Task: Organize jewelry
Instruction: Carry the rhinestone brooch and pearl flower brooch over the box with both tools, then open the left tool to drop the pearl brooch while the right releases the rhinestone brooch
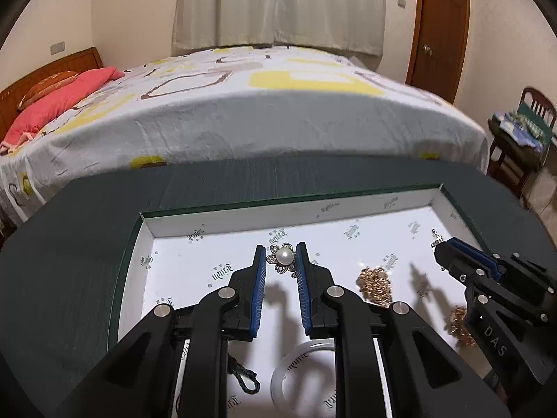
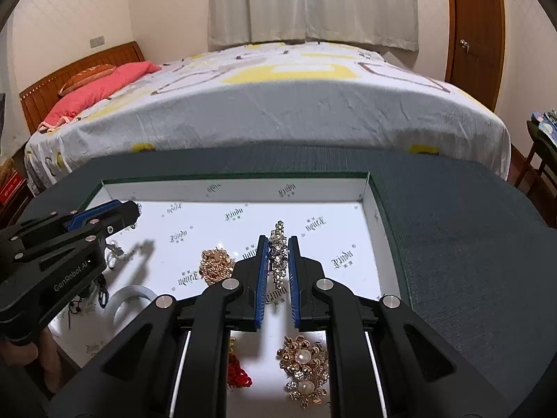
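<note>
1. Left claw (image 1: 281, 258) clamped on pearl flower brooch (image 1: 282, 257), held over the white-lined tray (image 1: 222, 217) near its far wall.
2. Right claw (image 2: 278, 245) clamped on rhinestone strand (image 2: 278, 254); long axis runs along the fingers, far tip pointing away.
3. Both look light, hard and snag-prone: grip the metal settings, not the stones.
4. Tray sits on the dark surface (image 2: 470, 230).

A shallow tray (image 2: 369, 216) sits on the worktop (image 2: 470, 244), with a bed (image 2: 278, 111) behind it. In the tray, a pearl brooch (image 1: 283, 257) lies near the far wall on the left, a ring-shaped bangle (image 1: 299, 372) nearer on the same side. A crystal strand (image 2: 278, 254) lies to the right, a chain cluster (image 2: 216, 264) just to its left, and a beaded pearl ornament (image 2: 304, 371) nearest on the right.
</note>
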`<state>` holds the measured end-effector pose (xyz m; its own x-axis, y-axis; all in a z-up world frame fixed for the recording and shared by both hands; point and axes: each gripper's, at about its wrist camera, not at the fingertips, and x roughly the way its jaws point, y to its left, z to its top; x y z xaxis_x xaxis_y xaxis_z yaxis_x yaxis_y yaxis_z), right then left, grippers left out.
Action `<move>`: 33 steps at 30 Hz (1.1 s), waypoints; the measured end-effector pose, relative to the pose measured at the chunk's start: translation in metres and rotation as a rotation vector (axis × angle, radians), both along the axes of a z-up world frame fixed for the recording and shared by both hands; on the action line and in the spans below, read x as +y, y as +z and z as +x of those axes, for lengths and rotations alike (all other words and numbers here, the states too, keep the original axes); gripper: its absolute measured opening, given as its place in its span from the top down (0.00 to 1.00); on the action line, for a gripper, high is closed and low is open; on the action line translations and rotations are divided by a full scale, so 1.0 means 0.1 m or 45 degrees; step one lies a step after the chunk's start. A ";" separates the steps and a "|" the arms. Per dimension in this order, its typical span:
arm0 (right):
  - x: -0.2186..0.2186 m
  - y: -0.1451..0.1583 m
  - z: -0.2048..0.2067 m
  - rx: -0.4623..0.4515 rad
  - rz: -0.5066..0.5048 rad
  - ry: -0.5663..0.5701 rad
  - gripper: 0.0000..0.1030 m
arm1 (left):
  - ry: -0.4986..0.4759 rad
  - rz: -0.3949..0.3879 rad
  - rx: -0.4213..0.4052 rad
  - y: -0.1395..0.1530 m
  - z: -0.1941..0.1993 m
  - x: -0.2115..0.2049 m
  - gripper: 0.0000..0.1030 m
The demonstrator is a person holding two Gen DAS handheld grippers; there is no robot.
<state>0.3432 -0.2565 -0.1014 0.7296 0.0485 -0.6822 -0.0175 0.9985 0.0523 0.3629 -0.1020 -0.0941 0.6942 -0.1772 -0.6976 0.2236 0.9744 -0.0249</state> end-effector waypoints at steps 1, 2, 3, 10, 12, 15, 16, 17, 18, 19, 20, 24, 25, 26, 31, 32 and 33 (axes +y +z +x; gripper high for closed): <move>0.00 -0.02 0.01 0.008 -0.004 -0.002 0.89 | 0.001 0.006 0.007 -0.01 0.02 -0.01 0.82; 0.01 -0.03 0.02 0.012 -0.006 -0.002 0.89 | 0.001 0.011 0.019 -0.03 0.03 -0.02 0.82; 0.02 -0.04 0.02 0.018 -0.009 -0.003 0.89 | 0.002 0.012 0.031 -0.04 0.05 -0.03 0.82; 0.01 -0.07 0.08 0.041 -0.017 -0.012 0.89 | 0.002 0.065 0.076 -0.10 0.08 -0.07 0.82; 0.02 -0.07 0.09 0.042 -0.017 -0.012 0.89 | 0.009 0.066 0.094 -0.11 0.10 -0.07 0.82; 0.01 -0.07 0.09 0.045 -0.013 -0.015 0.89 | 0.017 0.055 0.129 -0.13 0.13 -0.05 0.82; 0.01 -0.07 0.08 0.046 -0.011 -0.016 0.89 | 0.017 0.052 0.138 -0.13 0.15 -0.05 0.82; 0.01 -0.07 0.08 0.046 -0.010 -0.017 0.89 | 0.018 0.049 0.141 -0.13 0.15 -0.05 0.82; 0.01 -0.07 0.08 0.047 -0.010 -0.017 0.89 | 0.019 0.047 0.141 -0.13 0.15 -0.05 0.82; 0.01 -0.07 0.08 0.048 -0.008 -0.017 0.89 | 0.017 0.049 0.143 -0.13 0.15 -0.05 0.82; 0.01 -0.07 0.08 0.048 -0.006 -0.018 0.89 | 0.014 0.055 0.147 -0.14 0.15 -0.06 0.82; 0.00 -0.08 0.09 0.056 -0.005 -0.018 0.89 | 0.012 0.065 0.146 -0.14 0.15 -0.07 0.82; 0.00 -0.08 0.09 0.057 -0.001 -0.019 0.89 | 0.012 0.064 0.147 -0.14 0.15 -0.07 0.82; 0.00 -0.08 0.09 0.058 0.001 -0.020 0.89 | 0.011 0.062 0.148 -0.14 0.16 -0.07 0.82; -0.01 -0.08 0.09 0.058 0.008 -0.021 0.88 | 0.009 0.060 0.144 -0.13 0.15 -0.07 0.81; -0.01 -0.08 0.09 0.058 0.010 -0.022 0.88 | 0.008 0.061 0.142 -0.13 0.15 -0.07 0.81; -0.01 -0.07 0.09 0.057 0.011 -0.022 0.87 | 0.008 0.061 0.140 -0.13 0.15 -0.07 0.81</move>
